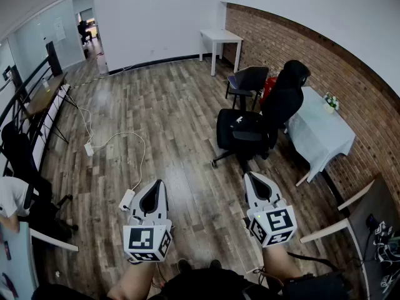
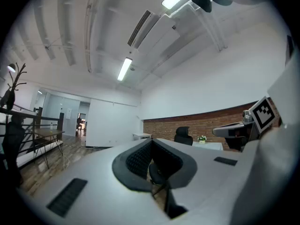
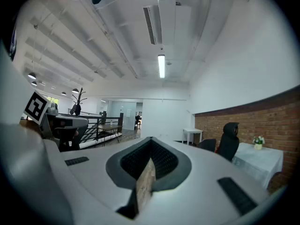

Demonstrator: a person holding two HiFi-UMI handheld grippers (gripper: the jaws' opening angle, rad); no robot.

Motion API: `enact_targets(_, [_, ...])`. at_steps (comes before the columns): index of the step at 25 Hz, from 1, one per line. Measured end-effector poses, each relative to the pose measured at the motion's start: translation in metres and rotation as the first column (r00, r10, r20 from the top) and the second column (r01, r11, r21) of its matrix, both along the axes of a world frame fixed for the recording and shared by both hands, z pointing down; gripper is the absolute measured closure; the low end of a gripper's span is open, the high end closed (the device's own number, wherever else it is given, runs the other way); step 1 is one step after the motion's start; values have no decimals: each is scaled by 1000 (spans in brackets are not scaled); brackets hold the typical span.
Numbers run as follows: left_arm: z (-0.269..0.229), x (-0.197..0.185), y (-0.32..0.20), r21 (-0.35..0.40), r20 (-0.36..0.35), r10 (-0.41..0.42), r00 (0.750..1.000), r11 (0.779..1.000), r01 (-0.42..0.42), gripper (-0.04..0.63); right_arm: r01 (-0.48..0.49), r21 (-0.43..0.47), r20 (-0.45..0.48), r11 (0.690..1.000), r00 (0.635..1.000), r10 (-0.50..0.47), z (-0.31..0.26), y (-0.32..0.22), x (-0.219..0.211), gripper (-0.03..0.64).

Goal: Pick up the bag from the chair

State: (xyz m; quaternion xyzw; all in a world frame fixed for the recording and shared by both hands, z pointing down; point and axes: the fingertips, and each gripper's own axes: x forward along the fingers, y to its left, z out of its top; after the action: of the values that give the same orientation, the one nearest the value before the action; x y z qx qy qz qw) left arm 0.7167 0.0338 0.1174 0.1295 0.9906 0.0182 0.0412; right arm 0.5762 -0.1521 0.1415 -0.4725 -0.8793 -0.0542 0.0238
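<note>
Left gripper (image 1: pixel 154 191) was clenched tight, jaws pressed together on nothing, pointing level above the plank floor (image 1: pixel 181 117). Right gripper (image 1: pixel 255 183), same story: jaws closed with nothing between them, held level alongside its partner.

Out ahead, at about one o'clock from the right gripper and well apart from it, stood the black office chair (image 1: pixel 253 139). On its seat sat the bag (image 1: pixel 231 127): black, soft-sided and squarish, lying flat, with a small white mark on its top. A dark hooded jacket (image 1: pixel 284 95) hung over the chair's backrest, at the bag's two o'clock.

Beyond, at twelve o'clock, stood a second black chair (image 1: pixel 247 80). At three o'clock from the bag was a table under a pale cloth (image 1: pixel 319 136), set against the brick wall (image 1: pixel 350 92), with a small flower pot (image 1: pixel 329 102) on top.

Down at the left gripper's nine o'clock, just beside it, lay a white power strip (image 1: pixel 127 199), and its cable (image 1: pixel 119 136) looped away across the floor.
</note>
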Motion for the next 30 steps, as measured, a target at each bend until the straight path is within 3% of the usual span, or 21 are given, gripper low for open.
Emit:
enact_targets(12, [2,-11,10,10,-10,-1,1000,1000,1,584,-13,19,15,1000,1000,13,-6,13,-8,600])
enact_targets(17, [-2,-8,20,22,20,20,1000,1000,-21,584,-11,-5,17,1000,1000,11,-10,24,-5,598])
enact_targets(23, [3,-4,38,95,33,60,998,994,-63,584,-2,-14,17,1000,1000,3,-11,40,3,598])
enact_targets(30, [13,1,54,67,19,88,996,994,-89,584,-33,12,27,999,999,33,-3,53,9,598])
